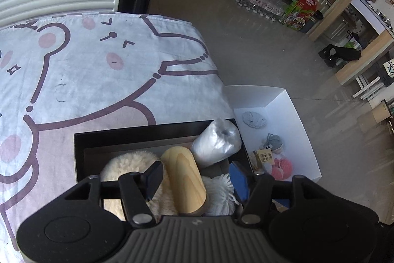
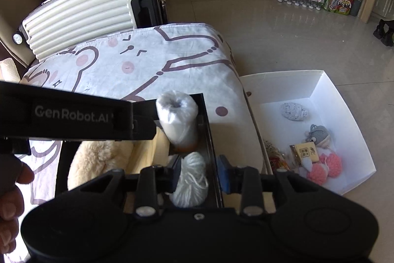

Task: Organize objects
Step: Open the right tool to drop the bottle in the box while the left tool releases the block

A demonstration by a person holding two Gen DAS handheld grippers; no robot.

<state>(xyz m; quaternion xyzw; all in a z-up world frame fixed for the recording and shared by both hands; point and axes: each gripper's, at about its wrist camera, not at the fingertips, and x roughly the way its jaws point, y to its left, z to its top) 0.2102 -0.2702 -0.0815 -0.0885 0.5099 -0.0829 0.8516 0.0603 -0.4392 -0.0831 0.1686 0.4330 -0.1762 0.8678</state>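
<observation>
My right tongs [image 2: 200,173] sit wide apart around the white yarn ball [image 2: 190,183] at the near end of the black box [image 2: 209,130]; not closed on it, contact unclear. Left tongs [image 1: 195,179] also wide, straddling the wooden block [image 1: 184,180] in the same box, gripping nothing.

Best guess at the step: pick the yarn and move it over to the white box [image 2: 344,100]. To do it well I should drop lower so the pads meet the ball's middle, squeeze gently since yarn squashes, and lift straight up to clear the box wall on the right. Risk: loose strands snagging.

Black box on the table, on the bear-print cloth [image 2: 147,61]: yarn ball, plastic-wrapped roll [image 2: 178,117] standing just beyond it, wooden block, fluffy cream thing [image 2: 98,159] on the left.

White box on the floor [image 2: 295,41], just beside the table: grey knitted piece [image 2: 294,111], grey plush toy [image 2: 317,134], small tan card [image 2: 306,152], pink pompoms [image 2: 325,169]. Other bits by its near wall too small to tell.

Cream suitcase [image 2: 86,16] behind the table.
</observation>
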